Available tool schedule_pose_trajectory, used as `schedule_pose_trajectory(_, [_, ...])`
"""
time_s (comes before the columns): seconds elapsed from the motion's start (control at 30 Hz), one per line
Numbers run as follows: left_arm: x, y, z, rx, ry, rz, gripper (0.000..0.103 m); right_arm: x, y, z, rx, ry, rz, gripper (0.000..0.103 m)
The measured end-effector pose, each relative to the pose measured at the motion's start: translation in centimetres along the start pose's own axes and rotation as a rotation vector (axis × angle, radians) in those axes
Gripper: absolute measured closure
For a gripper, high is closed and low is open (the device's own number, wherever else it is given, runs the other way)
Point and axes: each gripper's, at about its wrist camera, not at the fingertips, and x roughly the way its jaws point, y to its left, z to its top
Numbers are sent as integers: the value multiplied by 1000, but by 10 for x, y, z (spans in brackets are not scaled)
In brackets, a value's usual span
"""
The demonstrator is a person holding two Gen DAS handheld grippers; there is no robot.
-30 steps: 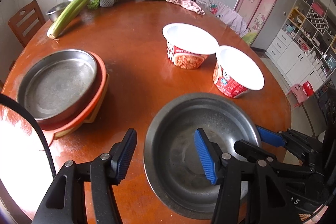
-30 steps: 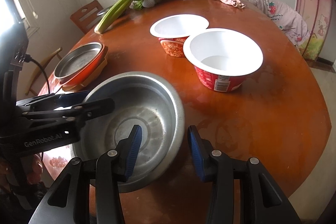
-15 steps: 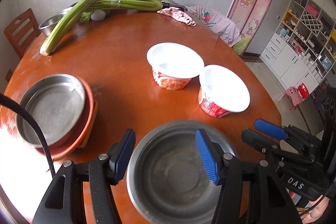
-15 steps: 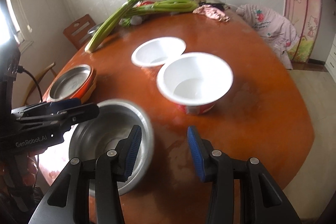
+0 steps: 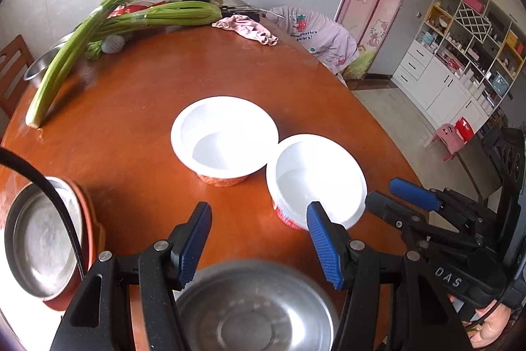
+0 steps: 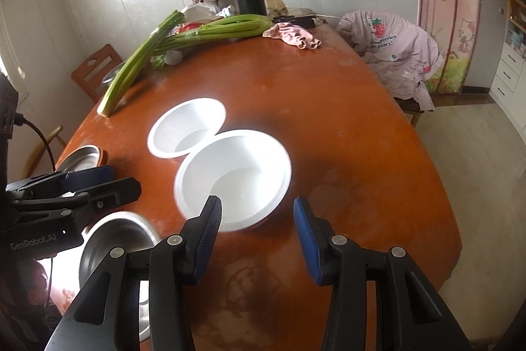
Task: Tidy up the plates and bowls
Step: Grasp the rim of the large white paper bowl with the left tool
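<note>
Over the table (image 5: 131, 107), both empty grippers, left (image 5: 258, 242) and right (image 6: 256, 236), jaws apart, have left the steel bowl (image 5: 256, 311); white bowls (image 6: 233, 173) next.

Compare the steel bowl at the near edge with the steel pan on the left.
The steel bowl sits bare on the table; the steel pan rests in an orange dish. The bowl has a ringed bottom; the pan's is plain and flat. Both are empty, upright metal.
</note>
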Motion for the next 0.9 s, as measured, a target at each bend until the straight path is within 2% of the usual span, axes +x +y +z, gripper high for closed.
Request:
schedule_pose_trajectory(0.5, [59,-8,20,-12,111,-6,43,47,-7,12,-34,71,7,56])
schedule_pose_trajectory(0.7, [69,-11,21,-5,130,-10,43,57,-2,10,-58,93,42,56])
schedule_pose_trajectory(0.9, [79,-15,18,0,158,-47,46,59,3,9,-75,102,59,56])
